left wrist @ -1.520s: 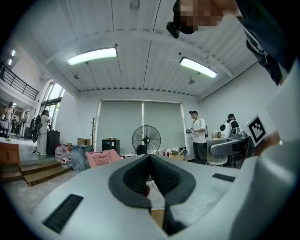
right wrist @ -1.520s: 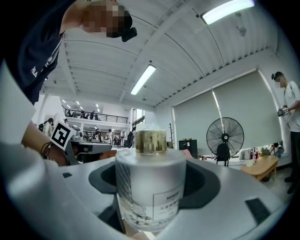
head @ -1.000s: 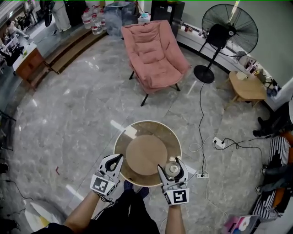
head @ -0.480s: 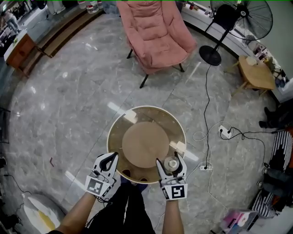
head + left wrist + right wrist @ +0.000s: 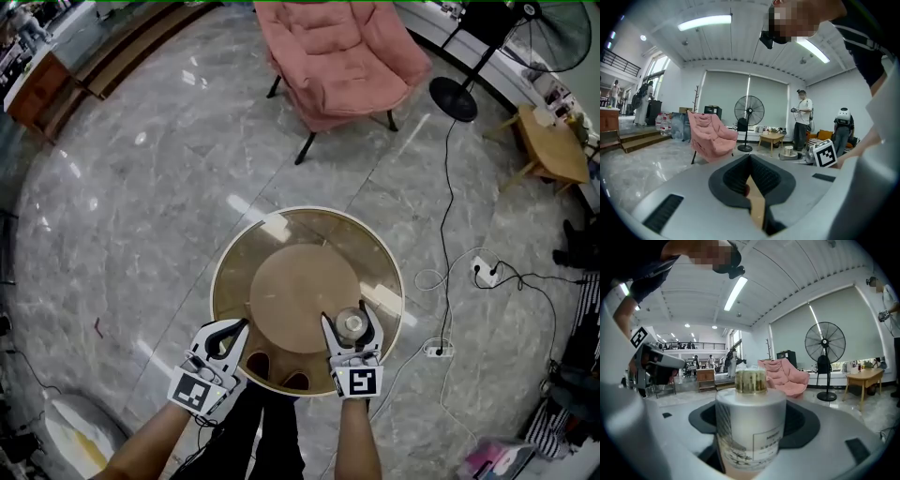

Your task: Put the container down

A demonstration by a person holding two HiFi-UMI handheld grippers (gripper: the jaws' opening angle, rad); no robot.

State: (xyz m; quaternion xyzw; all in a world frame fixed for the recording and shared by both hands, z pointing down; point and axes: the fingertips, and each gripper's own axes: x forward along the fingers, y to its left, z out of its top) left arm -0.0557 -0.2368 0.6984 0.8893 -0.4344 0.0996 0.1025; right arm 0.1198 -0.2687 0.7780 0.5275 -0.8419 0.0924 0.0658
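Observation:
The container is a frosted white bottle with a gold cap and a printed label. My right gripper is shut on it, one jaw on each side, and holds it upright over the near right part of the round glass table, beside the wooden centre disc. Whether the bottle's base touches the glass is hidden. My left gripper hangs at the table's near left rim. Its dark pads meet in the left gripper view, with nothing between them.
A pink chair stands beyond the table. A fan base and a small wooden side table are at the far right. Cables and a power strip lie on the marble floor to the right. A person's shoes show through the glass.
Both grippers have moved forward over the table's near edge, and the table now sits closer in view. The right gripper has kept its hold on the container; the left stays shut.

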